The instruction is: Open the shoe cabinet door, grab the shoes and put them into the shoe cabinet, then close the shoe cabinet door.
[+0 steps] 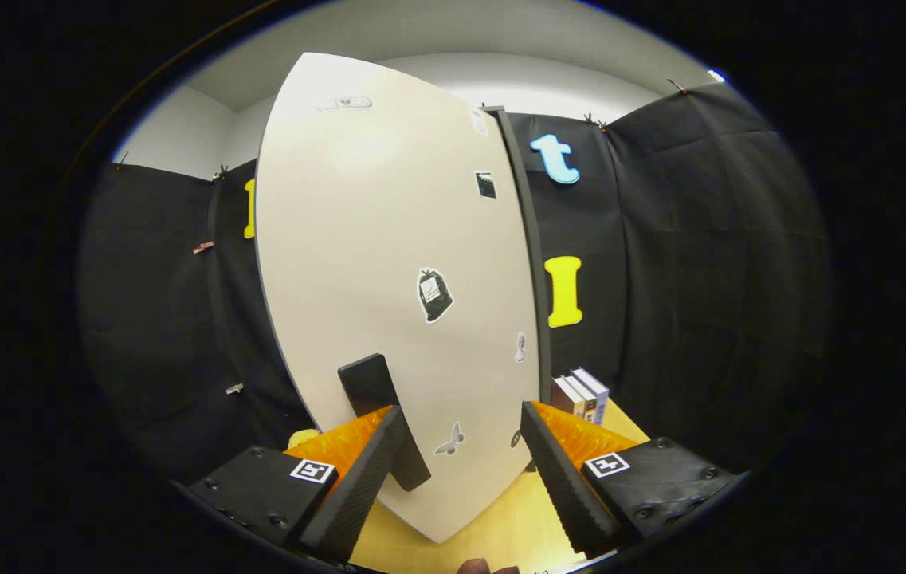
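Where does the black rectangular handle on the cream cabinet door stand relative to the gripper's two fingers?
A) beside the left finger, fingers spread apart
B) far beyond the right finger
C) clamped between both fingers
A: the black rectangular handle on the cream cabinet door lies by the left finger, while the gripper is open.

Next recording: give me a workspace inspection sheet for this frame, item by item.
Surface: tan wooden top, bare where visible.
Job's things: cream cabinet door with stickers, close ahead; black handle just ahead of the left finger. Shoes: nothing seen.
Clutter: books standing beyond the right finger; yellow object behind the left finger, unclear.
Grippers: gripper fingers apart, holding nothing.
Cables: nothing seen.
Surroundings: black cloth wall, white wall above.
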`<state>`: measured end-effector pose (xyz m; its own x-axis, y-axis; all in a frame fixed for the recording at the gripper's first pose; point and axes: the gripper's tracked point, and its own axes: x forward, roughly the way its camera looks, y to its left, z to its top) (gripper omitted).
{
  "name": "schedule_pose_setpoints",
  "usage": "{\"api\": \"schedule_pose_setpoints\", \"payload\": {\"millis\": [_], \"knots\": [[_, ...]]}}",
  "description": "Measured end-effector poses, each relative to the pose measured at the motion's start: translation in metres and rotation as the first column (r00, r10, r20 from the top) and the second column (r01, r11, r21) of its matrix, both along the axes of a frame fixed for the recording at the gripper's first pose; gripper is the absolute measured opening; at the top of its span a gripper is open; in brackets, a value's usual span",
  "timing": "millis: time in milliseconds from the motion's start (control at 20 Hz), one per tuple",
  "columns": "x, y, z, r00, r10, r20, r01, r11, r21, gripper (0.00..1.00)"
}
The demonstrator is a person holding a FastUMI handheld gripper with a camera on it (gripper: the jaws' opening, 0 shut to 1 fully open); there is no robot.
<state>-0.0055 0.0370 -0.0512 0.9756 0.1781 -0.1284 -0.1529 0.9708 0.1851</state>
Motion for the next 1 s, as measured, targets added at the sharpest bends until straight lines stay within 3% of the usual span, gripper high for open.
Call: {"api": "schedule_pose_setpoints", "payload": {"millis": [250, 550, 1000], "knots": [[0.016, 0.034, -0.001, 0.999, 0.043, 0.009, -0.043, 0.999, -0.008, 0.98], [0.036, 0.032, 0.012, 0.998, -0.022, 0.059, 0.026, 0.997, -0.066, 0.98], [0.044, 0.028, 0.009, 0.997, -0.032, 0.068, 0.039, 0.994, -0.107, 0.98]]}}
